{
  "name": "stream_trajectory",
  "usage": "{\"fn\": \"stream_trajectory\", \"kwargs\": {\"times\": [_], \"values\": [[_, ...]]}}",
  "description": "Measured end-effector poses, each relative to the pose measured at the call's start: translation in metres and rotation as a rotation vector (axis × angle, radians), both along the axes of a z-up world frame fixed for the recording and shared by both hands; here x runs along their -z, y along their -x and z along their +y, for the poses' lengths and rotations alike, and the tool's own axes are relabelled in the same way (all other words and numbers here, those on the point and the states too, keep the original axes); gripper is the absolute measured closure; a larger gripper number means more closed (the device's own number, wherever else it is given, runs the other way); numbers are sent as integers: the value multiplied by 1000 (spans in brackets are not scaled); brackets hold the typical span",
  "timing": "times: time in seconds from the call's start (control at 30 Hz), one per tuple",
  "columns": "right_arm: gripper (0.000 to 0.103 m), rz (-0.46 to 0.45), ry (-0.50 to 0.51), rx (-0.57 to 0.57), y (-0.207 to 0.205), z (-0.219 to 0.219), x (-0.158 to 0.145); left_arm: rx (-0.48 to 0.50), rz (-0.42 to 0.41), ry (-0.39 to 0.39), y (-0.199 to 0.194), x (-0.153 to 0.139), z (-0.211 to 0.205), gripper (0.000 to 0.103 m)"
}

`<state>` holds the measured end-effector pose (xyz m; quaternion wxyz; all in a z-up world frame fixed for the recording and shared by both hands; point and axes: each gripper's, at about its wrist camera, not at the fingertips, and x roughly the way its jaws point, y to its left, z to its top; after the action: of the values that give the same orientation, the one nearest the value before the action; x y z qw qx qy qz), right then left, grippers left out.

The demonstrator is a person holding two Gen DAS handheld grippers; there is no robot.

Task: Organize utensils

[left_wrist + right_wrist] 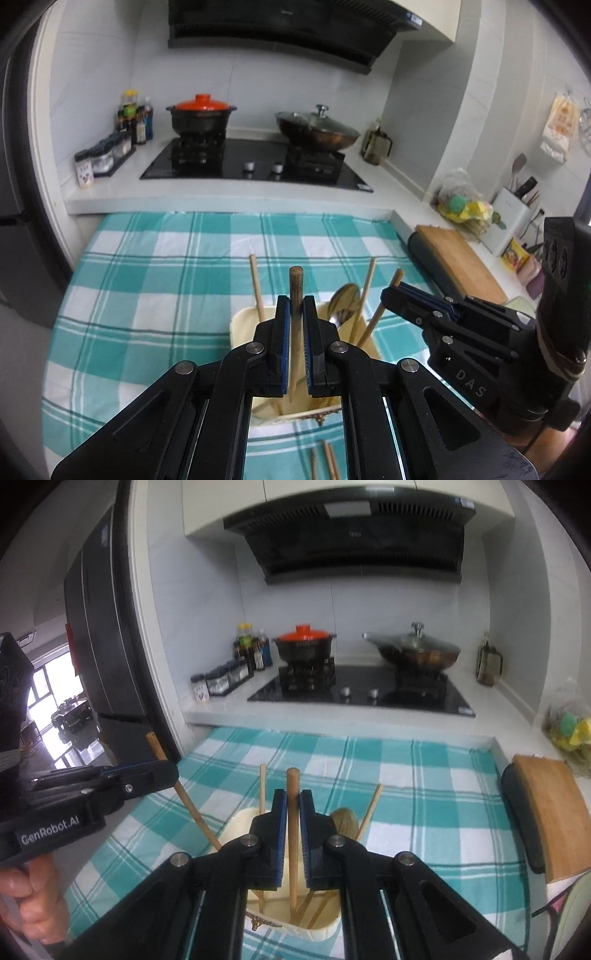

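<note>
Both grippers clamped on sticks over the holder

My left gripper (295, 314) pinches a dark stick (295, 295); my right gripper (293, 812) pinches a pale stick (293, 830); both sticks reach into the cream holder (243, 325) on the cloth (147, 277)

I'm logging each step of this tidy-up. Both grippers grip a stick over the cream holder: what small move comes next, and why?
Probably open the left gripper first. Its wooden utensil stands upright with its lower end already inside the cream holder. The right gripper can release its chopstick likewise.
</note>
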<state>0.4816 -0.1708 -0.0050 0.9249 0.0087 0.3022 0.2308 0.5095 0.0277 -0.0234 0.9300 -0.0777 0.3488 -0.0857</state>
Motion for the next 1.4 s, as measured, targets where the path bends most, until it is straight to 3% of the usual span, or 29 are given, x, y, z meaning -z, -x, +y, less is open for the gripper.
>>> {"fn": "stream_trajectory", "kwargs": {"times": [0.1, 0.2, 0.27, 0.33, 0.37, 0.5, 0.57, 0.67, 0.8, 0.9, 1.03, 1.2, 1.4], "values": [[96, 94, 12, -13, -23, 8, 24, -4, 52, -7, -15, 19, -2, 98], [93, 103, 23, -19, -35, 17, 33, -16, 78, -28, -23, 23, -2, 97], [89, 97, 2, -7, -41, 18, 32, -21, 78, -4, -21, 16, 3, 81], [69, 76, -47, 10, -40, 14, 22, -31, 47, 15, -10, 1, 12, 63], [68, 57, -77, 18, -39, 12, 13, -39, 26, 8, -3, -8, 16, 55], [68, -39, -124, 10, -6, -3, -24, -20, -11, -89, 37, -24, 30, 39], [68, -74, -129, -9, 21, -13, -35, -1, -7, -153, 64, -18, 36, 30], [68, -83, -87, -36, 64, -27, -32, 28, 50, -223, 106, 8, 46, 30], [68, -59, 18, -25, 125, -53, 0, 50, 136, -243, 171, 54, 58, 30], [68, -36, 101, 21, 180, -73, 44, 23, 158, -236, 224, 84, 61, 29], [68, 67, 107, 111, 247, -101, 112, -9, 193, -143, 276, 126, 48, 26], [68, 242, 49, 213, 292, -121, 177, 17, 231, -80, 294, 156, 15, 26], [68, 228, 73, 217, 302, -121, 178, 46, 213, -88, 293, 149, -1, 26]]}}
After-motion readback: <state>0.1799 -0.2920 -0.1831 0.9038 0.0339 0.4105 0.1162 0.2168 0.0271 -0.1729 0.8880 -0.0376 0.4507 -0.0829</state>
